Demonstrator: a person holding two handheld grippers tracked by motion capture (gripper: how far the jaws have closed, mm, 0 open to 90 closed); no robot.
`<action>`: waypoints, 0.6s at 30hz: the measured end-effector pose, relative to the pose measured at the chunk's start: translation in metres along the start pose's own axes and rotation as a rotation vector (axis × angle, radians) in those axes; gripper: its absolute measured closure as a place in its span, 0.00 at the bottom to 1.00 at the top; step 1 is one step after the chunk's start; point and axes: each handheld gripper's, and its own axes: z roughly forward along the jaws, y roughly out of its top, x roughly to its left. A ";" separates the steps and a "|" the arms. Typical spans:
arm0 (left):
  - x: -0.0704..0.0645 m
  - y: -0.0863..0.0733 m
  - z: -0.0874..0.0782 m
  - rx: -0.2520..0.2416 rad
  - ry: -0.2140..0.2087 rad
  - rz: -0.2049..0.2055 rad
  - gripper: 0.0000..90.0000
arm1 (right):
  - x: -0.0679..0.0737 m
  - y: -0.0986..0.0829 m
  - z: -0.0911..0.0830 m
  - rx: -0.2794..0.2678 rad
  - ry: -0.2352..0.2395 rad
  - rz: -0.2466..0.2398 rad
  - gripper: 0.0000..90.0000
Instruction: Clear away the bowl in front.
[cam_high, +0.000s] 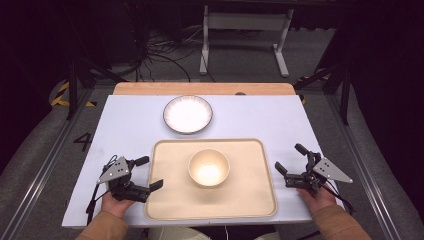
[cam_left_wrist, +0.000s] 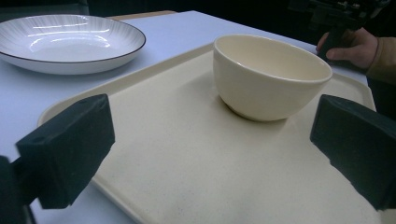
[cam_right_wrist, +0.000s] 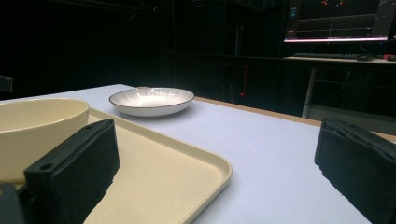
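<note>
A cream bowl (cam_high: 209, 167) stands upright in the middle of a cream tray (cam_high: 170, 200) at the front of the white table. Behind the tray lies a white plate (cam_high: 188, 114) with a dark rim. My left gripper (cam_high: 149, 173) is open at the tray's left edge, jaws pointing right toward the bowl (cam_left_wrist: 268, 77), nothing between them. My right gripper (cam_high: 291, 159) is open just off the tray's right edge, jaws empty. In the right gripper view the bowl (cam_right_wrist: 37, 133) sits at the left, the plate (cam_right_wrist: 152, 100) farther back.
A wooden strip (cam_high: 204, 88) runs along the table's far edge. Beyond it, a white stand (cam_high: 245, 35) and cables lie on the floor. Dark metal rails flank the table. A monitor (cam_right_wrist: 338, 21) glows in the dark background of the right gripper view.
</note>
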 end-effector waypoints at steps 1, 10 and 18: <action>0.000 -0.001 0.000 -0.009 0.001 -0.010 0.00 | 0.000 0.000 0.000 0.000 0.001 0.000 0.00; -0.001 -0.003 -0.001 -0.034 0.005 -0.003 0.00 | 0.000 0.000 0.000 0.000 0.000 0.000 0.00; 0.000 -0.003 -0.002 -0.048 -0.003 -0.020 0.00 | 0.000 0.000 0.000 0.000 0.000 0.000 0.00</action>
